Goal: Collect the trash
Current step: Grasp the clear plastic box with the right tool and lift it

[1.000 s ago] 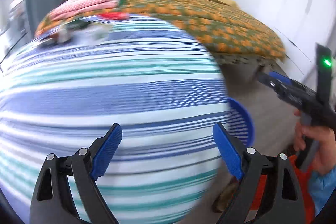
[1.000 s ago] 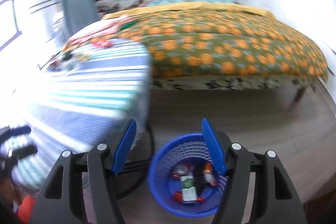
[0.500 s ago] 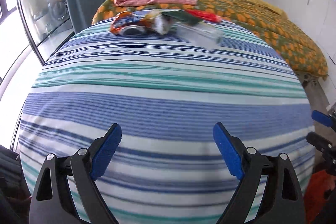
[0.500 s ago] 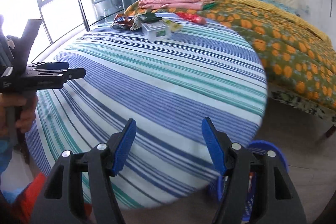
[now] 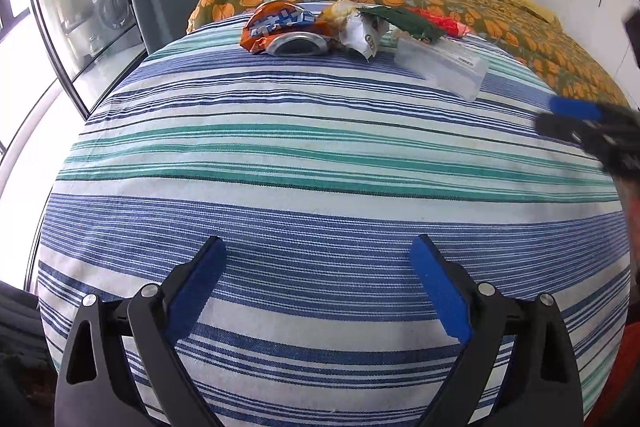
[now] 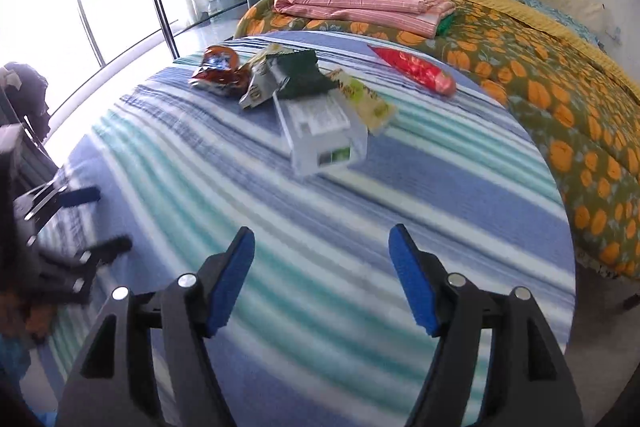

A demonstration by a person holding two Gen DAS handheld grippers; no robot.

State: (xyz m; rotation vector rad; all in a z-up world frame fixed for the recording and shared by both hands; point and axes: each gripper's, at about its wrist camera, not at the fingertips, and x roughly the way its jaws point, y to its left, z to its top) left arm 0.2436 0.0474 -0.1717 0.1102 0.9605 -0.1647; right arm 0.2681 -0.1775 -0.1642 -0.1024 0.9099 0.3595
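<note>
Two grippers, left (image 5: 316, 283) and right (image 6: 322, 271), fingers spread, empty; one clear box (image 6: 320, 131), four wrappers behind it.

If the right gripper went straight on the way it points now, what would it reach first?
Most likely the clear plastic box, which lies ahead of the open right gripper on the striped tablecloth. The wrappers lie behind it. Depth is unclear and the view is blurred.

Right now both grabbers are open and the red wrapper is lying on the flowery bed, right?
Not quite. The red wrapper lies on the striped tablecloth, not the flowery bed, as the right wrist view shows. The left gripper and right gripper are indeed open.
</note>
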